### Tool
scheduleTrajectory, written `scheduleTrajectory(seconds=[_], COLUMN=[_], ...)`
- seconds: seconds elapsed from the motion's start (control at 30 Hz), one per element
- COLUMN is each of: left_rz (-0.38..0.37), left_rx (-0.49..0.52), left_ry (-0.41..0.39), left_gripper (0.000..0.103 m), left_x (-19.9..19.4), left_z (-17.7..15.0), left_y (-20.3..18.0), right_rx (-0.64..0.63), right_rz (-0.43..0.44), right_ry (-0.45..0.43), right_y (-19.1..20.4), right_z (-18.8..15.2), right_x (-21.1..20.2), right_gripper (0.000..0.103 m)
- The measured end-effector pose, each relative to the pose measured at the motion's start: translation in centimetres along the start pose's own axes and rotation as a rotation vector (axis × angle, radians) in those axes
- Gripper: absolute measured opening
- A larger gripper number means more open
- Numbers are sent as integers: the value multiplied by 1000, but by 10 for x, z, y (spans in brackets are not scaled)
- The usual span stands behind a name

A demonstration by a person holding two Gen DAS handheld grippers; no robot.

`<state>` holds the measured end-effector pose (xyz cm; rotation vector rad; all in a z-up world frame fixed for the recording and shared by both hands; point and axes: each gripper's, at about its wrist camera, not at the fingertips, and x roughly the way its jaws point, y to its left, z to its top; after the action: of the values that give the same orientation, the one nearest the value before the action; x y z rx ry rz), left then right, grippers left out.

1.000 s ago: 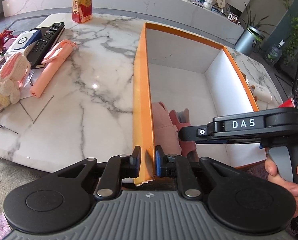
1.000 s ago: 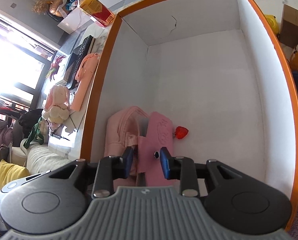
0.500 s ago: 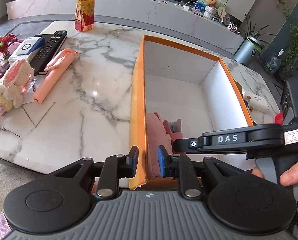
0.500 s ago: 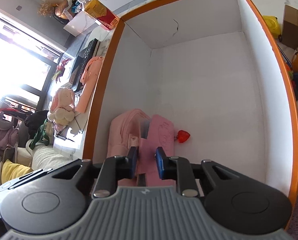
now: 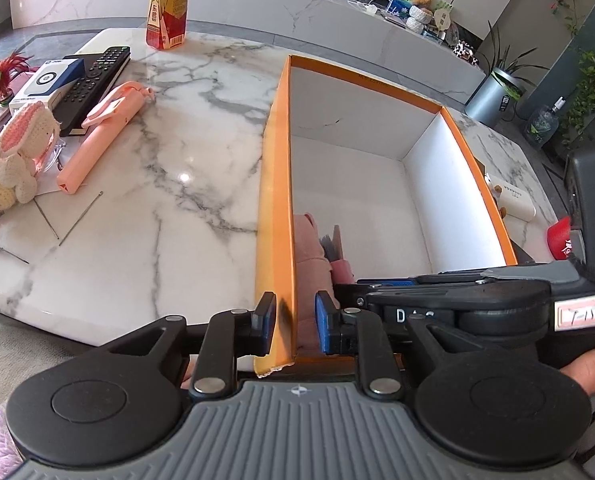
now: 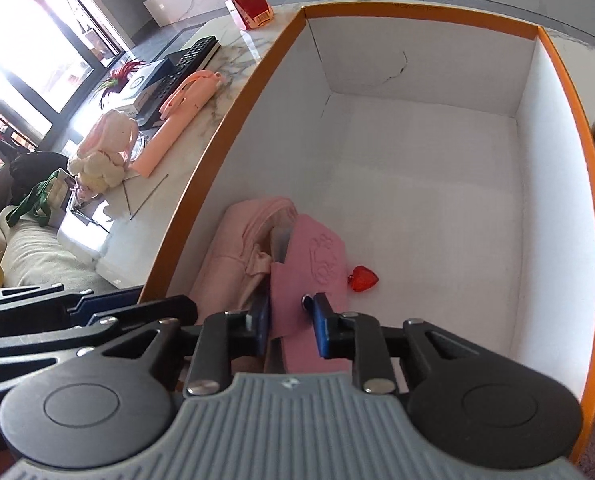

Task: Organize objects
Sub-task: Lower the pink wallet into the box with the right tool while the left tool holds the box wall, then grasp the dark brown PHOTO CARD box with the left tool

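An orange box (image 5: 275, 184) with a white inside stands on the marble table (image 5: 169, 184). My left gripper (image 5: 295, 322) is open and straddles its near left wall, pads apart from it. In the box lie a pink pouch (image 6: 233, 256) and a darker pink card case (image 6: 309, 272) with a red heart charm (image 6: 362, 279). My right gripper (image 6: 288, 328) is inside the box, its pads on both sides of the card case. A pink folded stick (image 5: 101, 136), a crocheted bunny (image 5: 15, 152), a remote (image 5: 91, 80) and a drink bottle (image 5: 168, 4) lie on the table to the left.
A white and blue box (image 5: 45, 84) and thin metal needles (image 5: 79, 220) lie near the table's left edge. A small white bottle (image 5: 515, 202) lies right of the orange box. Most of the box floor (image 6: 425, 184) is bare.
My left gripper has opened off the box wall and drawn back. My right gripper closed in on the card case, then its jaws widened a little, and it drew back.
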<state>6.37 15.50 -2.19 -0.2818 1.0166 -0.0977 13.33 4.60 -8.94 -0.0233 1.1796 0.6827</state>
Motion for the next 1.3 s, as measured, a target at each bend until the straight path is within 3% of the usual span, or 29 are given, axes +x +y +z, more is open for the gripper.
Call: scheduleTrajectory(seconds=[0.13,0.3,0.6,0.7,0.8,0.9,1.0,1.3], left_rz=[-7,-5,1,9,-37,-41,-91,-289], left_rx=[-2,-7,6,44,76,121,170,304], left_ry=[-1,-3,-50,-84,-108,-136,-139,-24], left_gripper=[24,24,24,29,29,29,29,29], left_x=[0,-1,-13,-22,-30,-36,-36,17], left_z=[0,0,4,7,13,18,24,29], left_y=[1,1,-4,-17,-33,-56,-82,-176], right_rx=[124,177,160,149,140,152,182,337], right_rz=[83,124,102,94,71,46,19,-193], right_ry=[12,17,-24,-62,-127,-191,-252,-359], right_y=[-23,-32,-30,-34,-40,-52,-72,-163], right_z=[2,0,-2,-3,-6,-10,-16,-46], right_x=[-3,-8,-27,-45,-69,-95,-122,-180], right_gripper=[30,31,31,31,40,40,40,40])
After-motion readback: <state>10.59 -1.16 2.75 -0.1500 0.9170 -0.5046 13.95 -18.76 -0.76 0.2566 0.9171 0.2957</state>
